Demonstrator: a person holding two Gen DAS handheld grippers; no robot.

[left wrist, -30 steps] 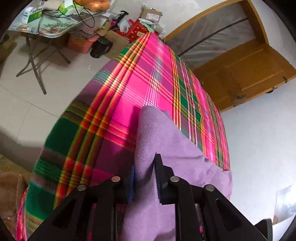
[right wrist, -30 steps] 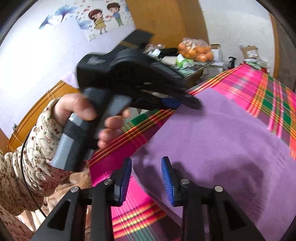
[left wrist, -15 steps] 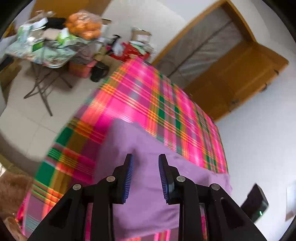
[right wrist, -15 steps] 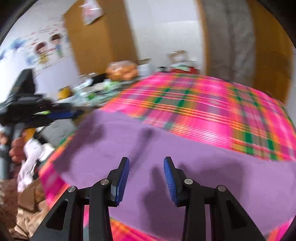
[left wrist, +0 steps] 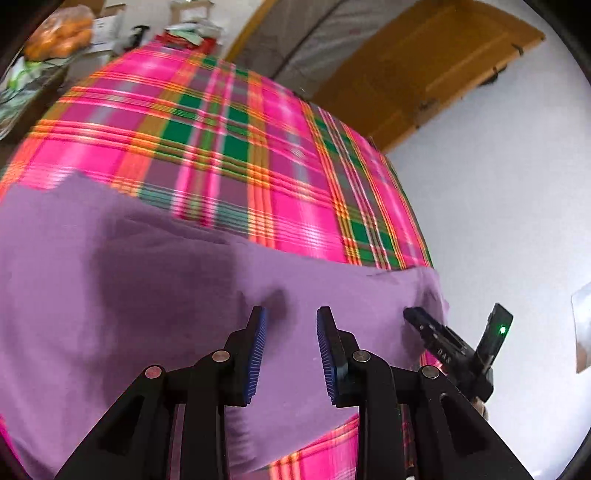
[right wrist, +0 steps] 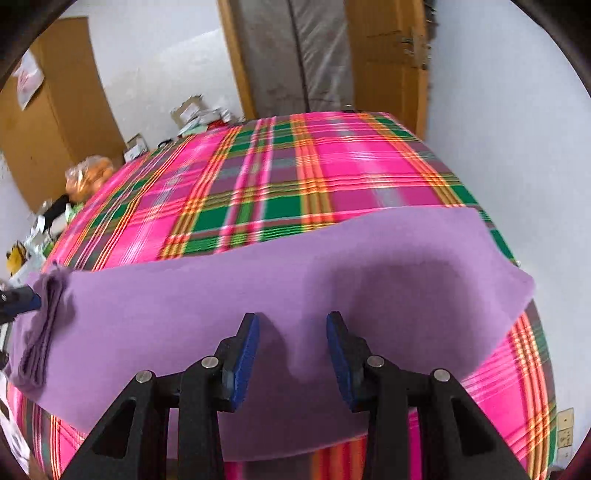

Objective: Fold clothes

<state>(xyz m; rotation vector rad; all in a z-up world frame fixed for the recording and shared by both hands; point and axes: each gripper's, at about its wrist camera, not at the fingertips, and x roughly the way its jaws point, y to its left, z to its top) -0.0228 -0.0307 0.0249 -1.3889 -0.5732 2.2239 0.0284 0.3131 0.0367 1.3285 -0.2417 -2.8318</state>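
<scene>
Lying flat over the near part of the plaid bed cover (right wrist: 280, 177), the purple cloth (right wrist: 207, 295) fills the lower half of both views. The left gripper (left wrist: 289, 350) has its jaws apart, nothing between them. The right gripper (right wrist: 291, 354) is closing a little, its jaws apart above the cloth. At the upper left, a clear bag (left wrist: 61, 31) holds orange fruit.

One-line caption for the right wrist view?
Right gripper, jaws closing and empty, above purple cloth on plaid bedspread.
</scene>
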